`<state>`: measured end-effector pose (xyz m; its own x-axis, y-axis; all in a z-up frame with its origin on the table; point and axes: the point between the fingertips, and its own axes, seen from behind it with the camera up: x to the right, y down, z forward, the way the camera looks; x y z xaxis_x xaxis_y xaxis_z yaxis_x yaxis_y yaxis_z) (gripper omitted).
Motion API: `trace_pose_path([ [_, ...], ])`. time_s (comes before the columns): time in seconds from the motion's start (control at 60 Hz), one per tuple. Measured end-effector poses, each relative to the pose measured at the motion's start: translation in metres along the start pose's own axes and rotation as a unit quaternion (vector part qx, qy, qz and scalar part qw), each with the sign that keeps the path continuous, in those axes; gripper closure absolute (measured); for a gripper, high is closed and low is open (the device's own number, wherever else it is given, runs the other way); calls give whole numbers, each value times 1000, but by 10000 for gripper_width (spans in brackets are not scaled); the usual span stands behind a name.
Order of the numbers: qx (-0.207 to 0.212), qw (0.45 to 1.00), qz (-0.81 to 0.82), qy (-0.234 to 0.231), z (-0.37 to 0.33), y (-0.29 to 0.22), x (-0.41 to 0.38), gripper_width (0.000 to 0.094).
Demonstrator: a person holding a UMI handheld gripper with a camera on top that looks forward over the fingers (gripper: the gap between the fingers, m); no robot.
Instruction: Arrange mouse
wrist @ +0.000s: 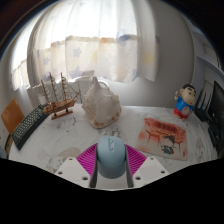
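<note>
Mouse [110, 155], smooth pale-blue oval, pinched between gripper [110, 160] magenta pads, both fingers pressing its sides. Beyond: wooden model ship [62, 95], crinkled plastic bag [100, 103] on counter [60, 140].

Single view, gripper-mounted. Faces forward along both fingers [88, 158], low and near the table [60, 140]. Looks toward curtained window [100, 45].

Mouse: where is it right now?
In the gripper view, the mouse sits between the fingers, with the clear bag beyond it.
</note>
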<state>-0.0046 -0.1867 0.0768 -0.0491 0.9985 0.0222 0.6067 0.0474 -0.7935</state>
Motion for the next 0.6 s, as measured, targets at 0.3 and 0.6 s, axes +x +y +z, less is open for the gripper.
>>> trace_pose_path([
  [0.3, 34, 997, 24, 59, 49, -83, 190, 523],
  [0.6, -36, 998, 24, 41, 133, 1, 266, 497],
])
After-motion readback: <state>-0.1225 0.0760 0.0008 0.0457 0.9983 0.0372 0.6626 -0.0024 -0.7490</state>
